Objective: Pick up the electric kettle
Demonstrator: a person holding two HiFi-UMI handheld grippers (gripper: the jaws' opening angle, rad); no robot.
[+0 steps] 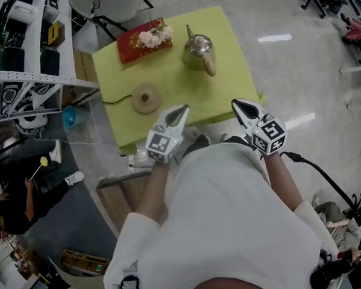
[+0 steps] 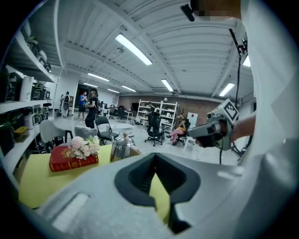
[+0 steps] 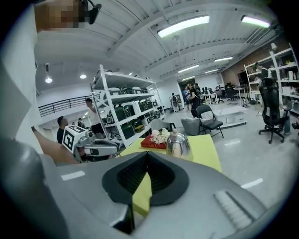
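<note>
The steel electric kettle (image 1: 198, 49) stands upright on the far part of the yellow-green table (image 1: 226, 90), its wooden handle toward me. It also shows in the left gripper view (image 2: 122, 147) and the right gripper view (image 3: 178, 144). Its round base (image 1: 146, 98) lies apart on the table's left, with a cord running off the edge. My left gripper (image 1: 183, 108) hovers at the table's near edge, jaws together with nothing in them (image 2: 155, 154). My right gripper (image 1: 235, 102) is level with it to the right, also shut and empty (image 3: 146, 153). Both are well short of the kettle.
A red book topped with flowers (image 1: 142, 39) lies at the table's far left corner. Metal shelving (image 1: 26, 76) stands to the left, and a person (image 1: 15, 207) crouches below it. Office chairs (image 2: 153, 128) and people stand further off across the room.
</note>
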